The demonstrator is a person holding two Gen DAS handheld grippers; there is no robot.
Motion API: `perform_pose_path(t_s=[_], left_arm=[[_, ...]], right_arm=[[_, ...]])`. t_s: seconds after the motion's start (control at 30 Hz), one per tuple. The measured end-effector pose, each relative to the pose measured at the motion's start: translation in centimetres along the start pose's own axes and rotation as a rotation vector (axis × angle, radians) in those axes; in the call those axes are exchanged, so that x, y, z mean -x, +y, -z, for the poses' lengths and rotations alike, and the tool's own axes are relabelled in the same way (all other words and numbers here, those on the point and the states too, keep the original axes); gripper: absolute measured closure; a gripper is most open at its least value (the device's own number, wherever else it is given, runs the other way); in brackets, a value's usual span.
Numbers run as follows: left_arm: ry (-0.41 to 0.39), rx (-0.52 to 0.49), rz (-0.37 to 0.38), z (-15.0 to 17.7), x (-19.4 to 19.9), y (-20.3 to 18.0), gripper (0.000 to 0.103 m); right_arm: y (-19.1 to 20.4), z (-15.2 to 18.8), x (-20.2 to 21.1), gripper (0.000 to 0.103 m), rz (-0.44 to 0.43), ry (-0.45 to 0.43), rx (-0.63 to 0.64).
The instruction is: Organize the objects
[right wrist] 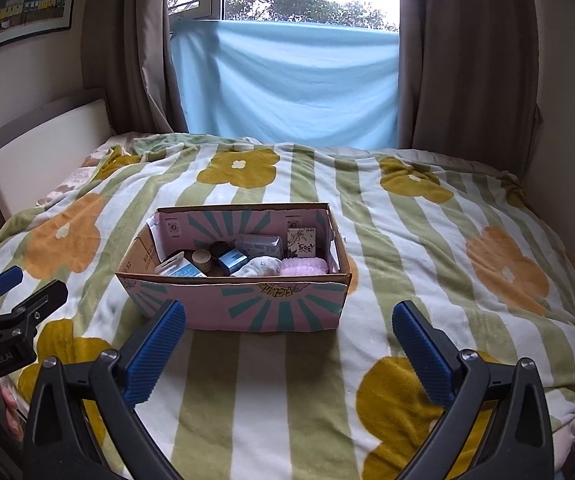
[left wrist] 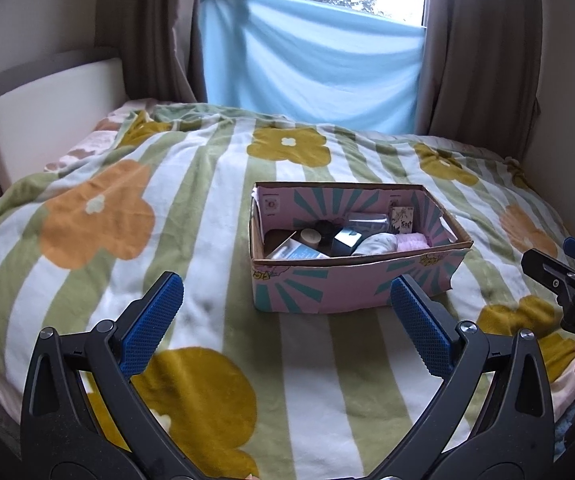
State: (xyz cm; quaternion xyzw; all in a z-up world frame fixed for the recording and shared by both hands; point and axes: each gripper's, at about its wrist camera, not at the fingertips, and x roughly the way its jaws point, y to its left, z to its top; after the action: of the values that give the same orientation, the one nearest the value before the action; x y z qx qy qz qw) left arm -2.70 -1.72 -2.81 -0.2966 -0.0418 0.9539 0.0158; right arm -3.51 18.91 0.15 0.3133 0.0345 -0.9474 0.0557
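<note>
An open pink cardboard box with teal rays (left wrist: 327, 286) (right wrist: 215, 304) sits in the middle of the bed. Inside lie several small items: a blue carton (right wrist: 232, 261), a round tan jar (right wrist: 202, 260), white cloth (right wrist: 261, 267), a pink fluffy roll (right wrist: 303, 267) and a small printed box (right wrist: 301, 242). My left gripper (left wrist: 287, 320) hovers open just short of the box's near wall, nothing between its blue pads. My right gripper (right wrist: 289, 344) also stands open and empty in front of the box. Each gripper shows at the edge of the other's view, the right one (left wrist: 567, 276) and the left one (right wrist: 11, 292).
The bed carries a green-and-white striped blanket with big yellow and orange flowers (left wrist: 191, 208) (right wrist: 427, 248). A cream headboard (left wrist: 51, 112) stands at the left, brown curtains and a light blue cloth (right wrist: 287, 84) over the window behind. A wall (right wrist: 559, 100) closes the right side.
</note>
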Motion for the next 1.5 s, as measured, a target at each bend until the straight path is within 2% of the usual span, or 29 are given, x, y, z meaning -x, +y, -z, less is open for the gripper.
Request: perform_pose_path(t_s=[0.3,1.5], left_arm=[[0.007,-0.021,-0.021,0.4,0.0,0.1,0.0],[0.007,-0.039,0.017,0.6,-0.2,-0.4,0.0]], right_arm=[[0.6,0.1,-0.2,0.0,0.002,0.01,0.015],[0.9,0.1,-0.3,0.0,0.026,0.008,0.014]])
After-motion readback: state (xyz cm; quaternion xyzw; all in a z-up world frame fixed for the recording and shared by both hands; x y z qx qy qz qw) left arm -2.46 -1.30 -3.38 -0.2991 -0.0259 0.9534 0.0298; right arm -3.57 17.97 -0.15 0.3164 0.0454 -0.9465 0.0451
